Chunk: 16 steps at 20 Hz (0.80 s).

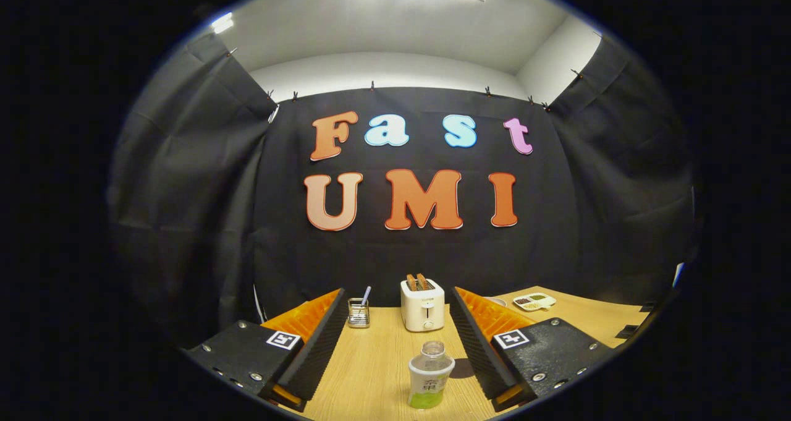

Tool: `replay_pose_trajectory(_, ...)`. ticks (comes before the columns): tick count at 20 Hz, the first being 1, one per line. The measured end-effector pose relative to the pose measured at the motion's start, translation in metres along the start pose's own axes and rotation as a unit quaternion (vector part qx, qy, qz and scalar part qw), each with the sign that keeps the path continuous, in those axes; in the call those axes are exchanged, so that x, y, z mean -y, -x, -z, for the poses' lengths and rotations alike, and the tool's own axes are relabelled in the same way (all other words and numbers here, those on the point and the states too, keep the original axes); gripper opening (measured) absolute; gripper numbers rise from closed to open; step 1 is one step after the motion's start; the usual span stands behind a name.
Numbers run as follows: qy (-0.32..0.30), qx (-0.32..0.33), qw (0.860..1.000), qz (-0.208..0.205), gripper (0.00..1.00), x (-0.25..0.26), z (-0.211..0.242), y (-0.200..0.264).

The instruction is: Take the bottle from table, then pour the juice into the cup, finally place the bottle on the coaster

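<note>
Pale wood-grain tabletop (371, 371) runs forward from the gripper (395, 322) to the black cloth wall at the back of the booth. Going from left to right: the gripper's left finger (312, 340) angles inward over the wood, a square black-and-white marker on the block behind it. Just beyond its tip, near the back edge of the table, stands a small shiny metal holder (358, 313) with a thin utensil handle leaning out of it. Next comes a cream-white two-slot toaster (422, 305), upright, with two brown slices of toast sticking out of its top and a round knob low on its front; it sits beyond the fingers and roughly midway between them. Closer in, between the two fingers and nearer the right one, stands a small clear plastic bottle (430, 374), upright, uncapped, with a pale label and green juice in its lower part. Neither finger touches it; the jaws are spread wide, with open wood on both sides of the bottle. The right finger (479, 344) follows, carrying its own square marker. Past its tip, on the far right of the table, lies a white divided dish (535, 301) holding small dark and greenish portions.
</note>
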<state>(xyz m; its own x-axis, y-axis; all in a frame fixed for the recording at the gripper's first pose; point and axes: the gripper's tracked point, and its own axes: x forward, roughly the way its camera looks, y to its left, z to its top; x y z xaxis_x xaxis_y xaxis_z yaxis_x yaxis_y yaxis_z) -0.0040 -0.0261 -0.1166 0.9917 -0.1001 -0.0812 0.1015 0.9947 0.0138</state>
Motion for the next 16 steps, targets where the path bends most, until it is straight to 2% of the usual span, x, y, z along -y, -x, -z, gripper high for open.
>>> replay_pose_trajectory(11, 0.016, -0.058, 0.997, 0.044, 0.98, 0.023, 0.078, -0.002)
replay_pose_trajectory(13, -0.01, -0.07, 0.996, 0.057, 0.98, 0.027, 0.093, -0.006)
replay_pose_trajectory(16, -0.036, -0.092, 0.994, 0.04, 0.98, 0.017, 0.118, -0.012)
